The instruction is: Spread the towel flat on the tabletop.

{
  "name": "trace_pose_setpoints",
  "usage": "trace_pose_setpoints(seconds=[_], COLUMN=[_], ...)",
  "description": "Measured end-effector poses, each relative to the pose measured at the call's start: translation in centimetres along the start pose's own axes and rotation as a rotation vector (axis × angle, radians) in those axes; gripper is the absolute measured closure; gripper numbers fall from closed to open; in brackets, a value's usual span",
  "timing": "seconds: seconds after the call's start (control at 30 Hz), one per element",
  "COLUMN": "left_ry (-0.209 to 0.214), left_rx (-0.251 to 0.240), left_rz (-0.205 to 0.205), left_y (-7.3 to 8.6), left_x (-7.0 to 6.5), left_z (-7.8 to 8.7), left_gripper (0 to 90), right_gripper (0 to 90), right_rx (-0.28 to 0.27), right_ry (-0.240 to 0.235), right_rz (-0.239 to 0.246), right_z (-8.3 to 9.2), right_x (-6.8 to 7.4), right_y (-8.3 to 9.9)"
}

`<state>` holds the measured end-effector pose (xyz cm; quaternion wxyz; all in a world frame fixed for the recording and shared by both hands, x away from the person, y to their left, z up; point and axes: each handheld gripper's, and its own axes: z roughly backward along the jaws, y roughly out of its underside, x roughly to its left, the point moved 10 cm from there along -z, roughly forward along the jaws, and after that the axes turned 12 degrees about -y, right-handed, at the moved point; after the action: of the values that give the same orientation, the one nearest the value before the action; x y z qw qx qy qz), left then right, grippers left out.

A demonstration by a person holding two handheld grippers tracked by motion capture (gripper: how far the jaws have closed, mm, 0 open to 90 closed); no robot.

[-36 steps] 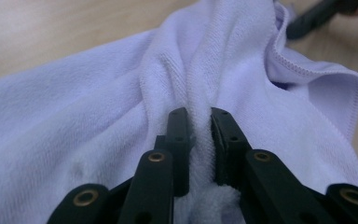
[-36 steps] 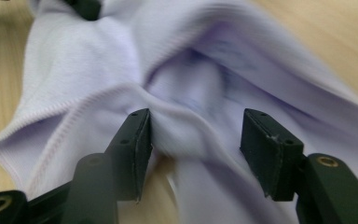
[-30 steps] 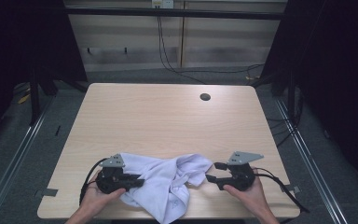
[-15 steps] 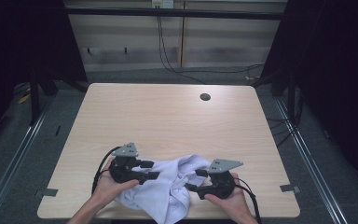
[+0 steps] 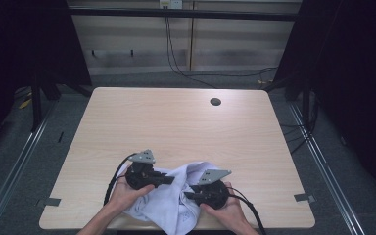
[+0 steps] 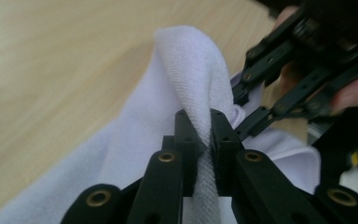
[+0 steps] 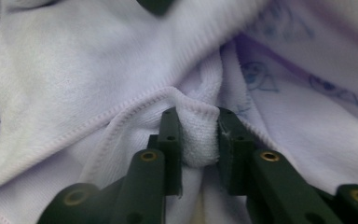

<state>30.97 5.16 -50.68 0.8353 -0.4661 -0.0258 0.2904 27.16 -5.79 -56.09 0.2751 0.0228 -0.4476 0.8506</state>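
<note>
A light wooden table (image 5: 176,127) carried a single crumpled towel (image 5: 169,203), pale lilac-white, bunched at the near edge between a person's two hands, with one corner drooping over the rim. A small dark hole (image 5: 215,102) sat well apart near the far edge.

The towel read as soft, light terry cloth: limp, easily folded on itself, with no stiffness to hold a shape. It seemed unlikely to slip once pinched, since the nap would bite against the pads, and nothing about it looked fragile. A stitched hem ran along its edge, and faint blue line drawings marked one face. The hem and the corners looked like the best places to take hold, because a grip in the loose middle would only gather more folds.

The left gripper (image 6: 204,135) had just been closing and its jaws stood clamped on a raised ridge of the towel, the cloth squeezed thin between the pads. In the high view it lay on the towel's left side (image 5: 169,179).

The right gripper (image 7: 199,135) had likewise just been closing, and its jaws pinched a thicker fold right at the hemmed edge, though the cloth bulged so fully there that how firmly the pads pressed was hard to judge. In the high view it lay on the towel's right side (image 5: 188,195).
</note>
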Motion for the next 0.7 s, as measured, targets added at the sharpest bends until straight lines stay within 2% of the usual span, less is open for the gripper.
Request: trace_pose_setpoints(seconds=[0.03,0.07,0.1,0.13,0.17,0.2,0.23,0.27,0.3,0.33,0.37,0.4,0.43,0.47,0.5,0.53,0.57,0.6,0.63,0.67,0.7], left_ry=[0.0,-0.007,-0.013,-0.013,-0.025,-0.04,-0.055,-0.065,-0.065,-0.08,-0.093,-0.124,-0.124,-0.141,-0.155,-0.169,-0.169,-0.179,-0.195,-0.2,-0.2], left_rx=[0.0,-0.068,-0.094,-0.094,-0.13,-0.152,-0.199,-0.223,-0.223,-0.242,-0.266,-0.31,-0.31,-0.324,-0.34,-0.353,-0.353,-0.353,-0.352,-0.374,-0.374], left_rz=[0.0,0.023,0.033,0.033,0.05,0.06,0.087,0.104,0.104,0.114,0.13,0.141,0.141,0.141,0.146,0.143,0.143,0.131,0.129,0.129,0.129], left_y=[0.0,-1.2,-1.7,-1.7,-2.2,-2.6,-3.1,-3.4,-3.4,-3.7,-4.0,-4.5,-4.5,-4.8,-5.0,-5.4,-5.4,-5.7,-6.1,-7.3,-7.3], left_x=[0.0,0.5,0.8,0.8,1.4,1.9,2.8,3.3,3.3,3.9,4.4,5.3,5.3,5.7,6.1,6.4,6.4,6.4,6.4,6.3,6.3], left_z=[0.0,1.5,2.1,2.1,3.0,3.8,5.2,6.0,6.0,6.7,7.5,9.0,9.0,9.7,10.3,10.9,10.9,11.0,11.0,11.1,11.1], left_gripper=[85.5,85.8,85.9,85.9,85.9,85.9,86.0,86.0,86.0,86.0,86.0,86.0,86.0,86.0,86.1,86.1,86.1,86.1,86.1,86.1,86.1], right_gripper=[75.8,75.9,75.9,75.9,75.9,75.9,75.8,75.7,75.7,75.6,75.6,75.6,75.5,75.5,75.3,75.1,75.1,74.7,74.7,74.8,74.9], right_rx=[-0.012,-0.022,-0.045,-0.045,-0.062,-0.089,-0.14,-0.165,-0.165,-0.201,-0.217,-0.237,-0.253,-0.253,-0.277,-0.342,-0.342,-0.375,-0.375,-0.383,-0.384], right_ry=[0.007,0.014,0.023,0.023,0.029,0.048,0.077,0.093,0.093,0.12,0.137,0.154,0.17,0.17,0.189,0.199,0.199,0.206,0.206,0.239,0.246], right_rz=[-0.004,-0.007,-0.014,-0.014,-0.017,-0.029,-0.043,-0.053,-0.053,-0.07,-0.079,-0.092,-0.098,-0.098,-0.1,-0.111,-0.111,-0.103,-0.103,-0.071,-0.064], right_z=[0.3,0.8,1.4,1.4,1.9,3.0,4.8,5.7,5.7,7.5,8.4,9.3,10.2,10.2,11.2,13.0,13.0,14.3,14.3,15.3,15.6], right_x=[-0.3,-0.6,-1.0,-1.0,-1.4,-2.0,-3.0,-3.5,-3.5,-4.4,-4.9,-5.4,-5.9,-5.9,-6.3,-6.8,-6.8,-6.9,-6.9,-7.0,-7.0], right_y=[-0.2,-0.4,-0.7,-0.7,-1.0,-1.4,-2.2,-2.5,-2.5,-3.0,-3.2,-3.3,-3.5,-3.5,-3.6,-4.3,-4.3,-5.4,-5.4,-6.7,-7.1])
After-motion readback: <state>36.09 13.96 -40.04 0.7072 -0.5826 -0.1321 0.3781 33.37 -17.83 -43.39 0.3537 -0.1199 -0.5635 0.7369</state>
